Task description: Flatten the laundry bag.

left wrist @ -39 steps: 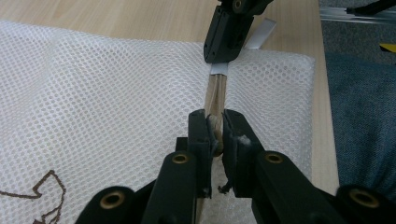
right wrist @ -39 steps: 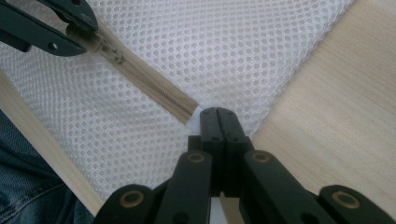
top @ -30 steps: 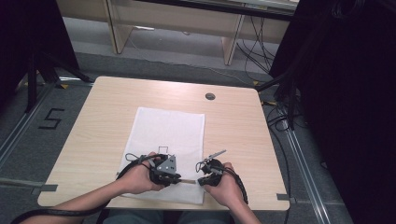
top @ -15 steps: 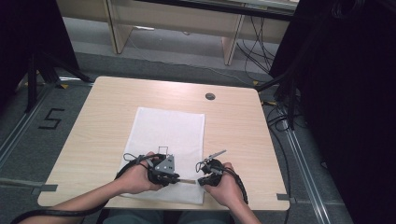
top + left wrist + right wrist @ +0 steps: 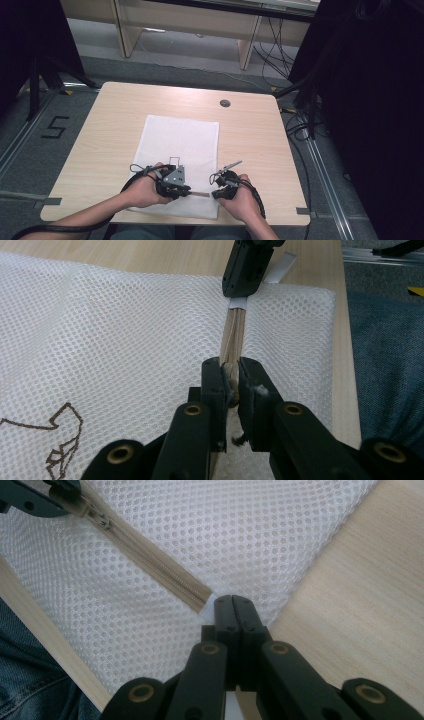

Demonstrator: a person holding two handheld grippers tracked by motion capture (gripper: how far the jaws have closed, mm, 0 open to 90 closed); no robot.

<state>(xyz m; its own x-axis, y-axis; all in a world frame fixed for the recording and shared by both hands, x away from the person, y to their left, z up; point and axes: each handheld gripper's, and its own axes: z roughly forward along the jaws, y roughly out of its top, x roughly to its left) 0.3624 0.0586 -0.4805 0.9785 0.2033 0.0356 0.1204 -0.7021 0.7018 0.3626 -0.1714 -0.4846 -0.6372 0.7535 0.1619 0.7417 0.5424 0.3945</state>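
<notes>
bag: white mesh laundry bag [image 5: 182, 150] flat on bench [image 5: 100, 130], zipper [image 5: 155, 562] along its near edge, axis left-right | my left gripper [image 5: 230, 382] clenched on the zipper pull [image 5: 231, 385] | my right gripper [image 5: 233, 605] clamped on zipper's right end, holding it

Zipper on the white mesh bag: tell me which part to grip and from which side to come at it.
Grip the small pull tab, which sits at one end of the tan zipper along the mesh bag's near edge. Come in along the zipper line from that end, as the left claw does. The right claw pinches the far end, likely keeping the tape taut.
</notes>
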